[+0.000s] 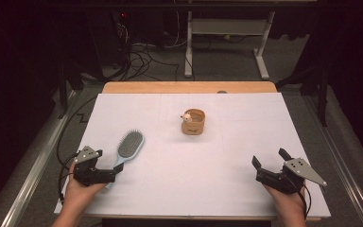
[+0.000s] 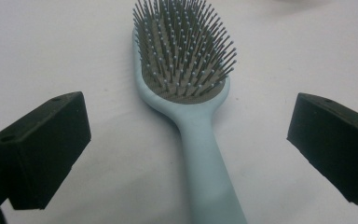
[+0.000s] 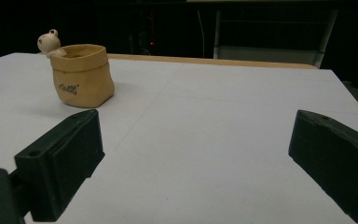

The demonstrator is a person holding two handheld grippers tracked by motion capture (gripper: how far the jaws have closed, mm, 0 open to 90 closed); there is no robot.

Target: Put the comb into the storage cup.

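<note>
Currently: left tool (image 2: 186,154) wide, pads clear of hairbrush (image 2: 186,84) handle | hairbrush flat on table (image 1: 227,184), bristles up | right tool (image 3: 191,163) wide, empty | risk: off-centre closing may roll the rounded handle; pot (image 1: 193,122) well apart.

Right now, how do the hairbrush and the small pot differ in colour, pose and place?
The hairbrush is pale blue; the small pot is tan, with a little animal figure at its rim. The hairbrush lies flat, bristles up, whereas the pot stands upright. The hairbrush's handle lies between the open jaws of the left claw; the pot stands apart, mid-table. Both rest on the white table.
</note>
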